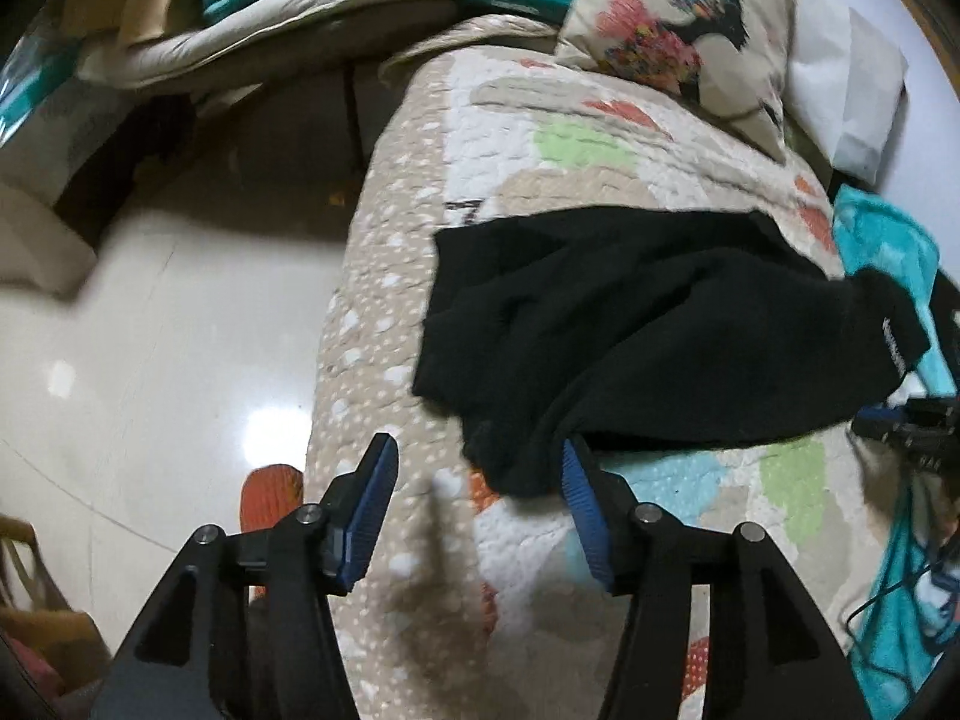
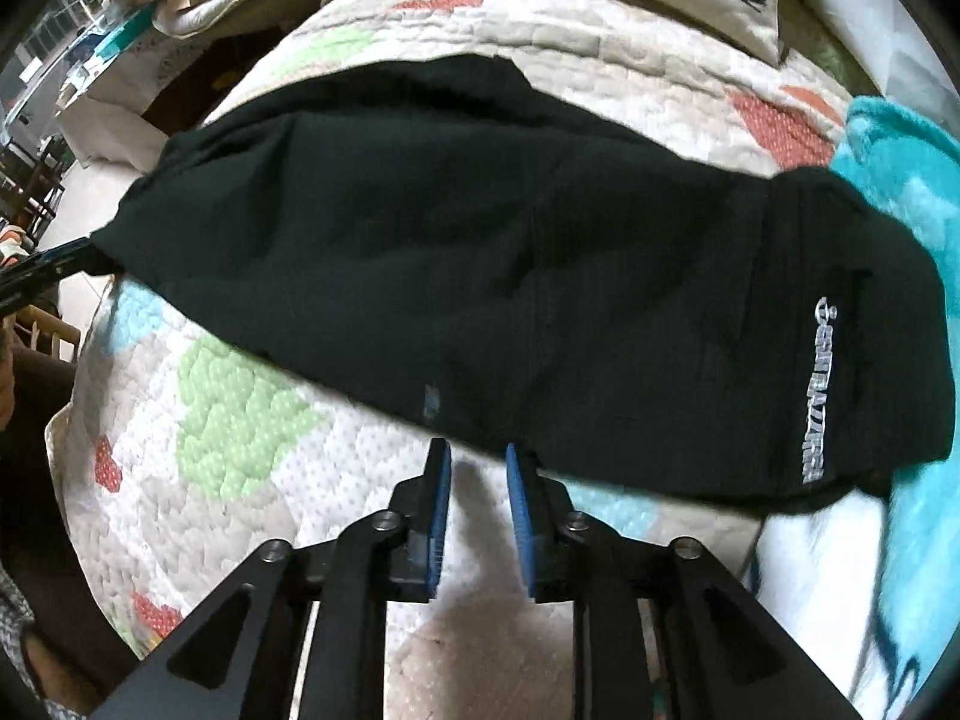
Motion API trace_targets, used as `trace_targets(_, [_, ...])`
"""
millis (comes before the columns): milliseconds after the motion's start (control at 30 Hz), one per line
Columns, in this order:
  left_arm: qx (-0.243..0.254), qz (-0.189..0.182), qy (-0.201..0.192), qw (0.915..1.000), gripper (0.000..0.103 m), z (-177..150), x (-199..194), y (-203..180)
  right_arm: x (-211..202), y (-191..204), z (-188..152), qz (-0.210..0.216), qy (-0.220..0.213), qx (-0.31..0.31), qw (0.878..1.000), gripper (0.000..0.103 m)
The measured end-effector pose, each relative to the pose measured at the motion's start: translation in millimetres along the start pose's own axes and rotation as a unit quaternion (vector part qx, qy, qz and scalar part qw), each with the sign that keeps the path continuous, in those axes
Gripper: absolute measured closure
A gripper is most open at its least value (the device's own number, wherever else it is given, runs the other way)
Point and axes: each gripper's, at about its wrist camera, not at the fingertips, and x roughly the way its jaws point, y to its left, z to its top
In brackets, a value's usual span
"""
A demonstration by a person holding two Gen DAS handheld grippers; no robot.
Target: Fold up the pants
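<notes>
Black pants [image 1: 630,324] lie across the patterned quilt [image 1: 420,240], folded into a long band. White lettering [image 2: 816,390] shows on their right end. My left gripper [image 1: 477,444] is open over the quilt's near left edge. A drooping corner of the pants [image 1: 516,468] lies between its blue pads, close to the right pad, and is not pinched. My right gripper [image 2: 477,449] stands slightly open just short of the near edge of the pants [image 2: 480,240]. Only quilt shows between its pads.
A printed pillow [image 1: 678,42] and white bedding [image 1: 840,84] lie at the bed's far end. A teal blanket [image 2: 912,192] lies against the pants' right end. Shiny floor [image 1: 150,330] drops off left of the bed. Cables [image 1: 900,588] trail at the right.
</notes>
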Motion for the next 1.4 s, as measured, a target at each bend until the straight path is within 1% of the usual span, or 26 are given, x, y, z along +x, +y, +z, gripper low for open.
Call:
trace_targets(133, [-0.056,-0.017,-0.016,0.9982,0.048,0,-9,22,-6,5,-5,0.009,-0.008,0.000,1.000,0.077])
trace_targets(167, [-0.079,-0.021,-0.019,0.9965,0.048,2,-9,29,-10,6,-8,0.015,-0.016,0.001,1.000,0.076])
trace_targets(267, [-0.109,-0.038,-0.019,0.9932,0.048,12,0,34,-22,9,-9,0.036,-0.043,0.005,0.998,0.071])
trace_targets(333, [-0.100,-0.033,-0.019,0.9942,0.048,20,6,26,-29,11,-8,0.043,-0.059,0.006,0.997,0.064])
trace_targets(400, [-0.076,-0.019,-0.019,0.9968,0.048,31,17,10,-34,12,-5,0.044,-0.071,0.009,0.996,0.063])
trace_targets(500, [-0.029,0.005,0.006,0.9995,0.048,44,41,-10,-41,6,4,0.041,-0.094,0.023,0.995,0.062])
trace_targets(533, [-0.015,0.016,0.017,0.9996,0.049,46,49,-15,-43,3,9,0.036,-0.100,0.030,0.994,0.062])
trace_targets(567, [0.002,0.030,0.034,0.9990,0.059,49,59,-20,-45,-1,17,0.029,-0.106,0.038,0.993,0.061])
trace_targets(600, [0.022,0.033,0.052,0.9979,0.063,52,69,-27,-46,-4,22,0.023,-0.110,0.044,0.993,0.061])
trace_targets(633, [0.028,0.036,0.054,0.9975,0.069,53,69,-28,-48,-9,30,0.019,-0.115,0.049,0.992,0.061])
trace_targets(667, [0.042,0.042,0.060,0.9964,0.079,59,68,-35,-49,-14,41,0.015,-0.119,0.057,0.991,0.061])
trace_targets(700, [0.054,0.047,0.062,0.9955,0.080,63,67,-39,-50,-18,48,0.013,-0.123,0.062,0.990,0.058])
trace_targets(733, [0.066,0.056,0.061,0.9944,0.083,67,66,-43,-49,-23,59,0.011,-0.128,0.068,0.989,0.053])
trace_targets(767, [0.084,0.067,0.054,0.9927,0.083,74,64,-47,-47,-24,69,0.010,-0.132,0.071,0.989,0.049])
trace_targets(800, [0.087,0.068,0.050,0.9926,0.083,80,63,-46,-44,-24,79,0.009,-0.136,0.073,0.988,0.042])
trace_targets(833, [0.083,0.065,0.043,0.9935,0.083,84,60,-45,-40,-24,93,0.006,-0.141,0.074,0.987,0.038])
trace_targets(867, [0.064,0.049,0.032,0.9962,0.083,91,56,-37,-37,-24,103,0.006,-0.143,0.074,0.987,0.038])
trace_targets(933, [0.037,0.033,0.025,0.9985,0.083,95,54,-24,-25,-21,124,0.010,-0.143,0.073,0.987,0.038])
trace_targets(1000, [0.006,0.016,0.029,0.9994,0.083,97,60,-10,-10,-16,145,0.012,-0.138,0.062,0.988,0.038])
trace_targets(1067, [-0.019,-0.002,0.039,0.9990,0.083,100,67,-2,10,-11,165,-0.009,-0.127,0.045,0.991,0.037])
trace_targets(1133, [-0.019,0.000,0.036,0.9992,0.083,102,69,-3,27,-9,177,-0.025,-0.114,0.039,0.992,0.036])
trace_targets(1200, [-0.012,0.010,0.032,0.9994,0.083,101,67,-9,45,-12,186,-0.028,-0.096,0.039,0.994,0.036])
trace_targets(1233, [-0.008,0.016,0.029,0.9994,0.083,102,68,-12,52,-14,188,-0.014,-0.085,0.043,0.995,0.044])
trace_targets(1267, [-0.005,0.021,0.027,0.9994,0.083,103,69,-14,55,-15,187,0.005,-0.082,0.047,0.996,0.059])
trace_targets(1300, [-0.006,0.025,0.027,0.9993,0.083,105,71,-16,57,-15,188,0.012,-0.079,0.049,0.996,0.087])
trace_targets(1400, [-0.020,0.029,0.030,0.9989,0.083,112,79,-16,54,-20,189,0.006,-0.088,0.053,0.995,0.092])
